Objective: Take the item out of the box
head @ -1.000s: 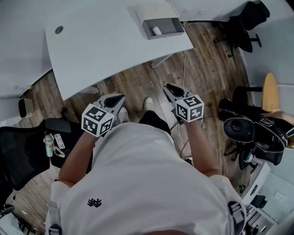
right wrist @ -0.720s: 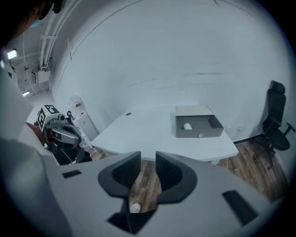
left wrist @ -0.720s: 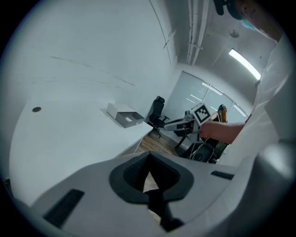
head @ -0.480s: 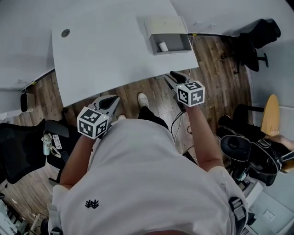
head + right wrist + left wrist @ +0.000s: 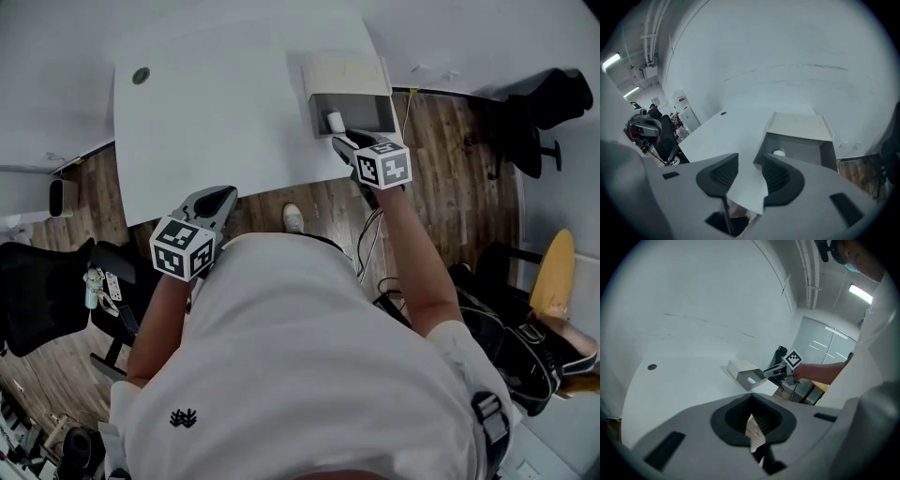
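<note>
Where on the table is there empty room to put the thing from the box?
The wide bare stretch of table between the round grommet and the box is free. It is crowded only at the box's open front, where the right gripper hovers, fingers opening on nothing.

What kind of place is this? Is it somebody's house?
Most likely an office or a work lab, not a house. There is a big white desk with a cable hole, black swivel chairs on the wooden floor, and glass partition walls further back.
</note>
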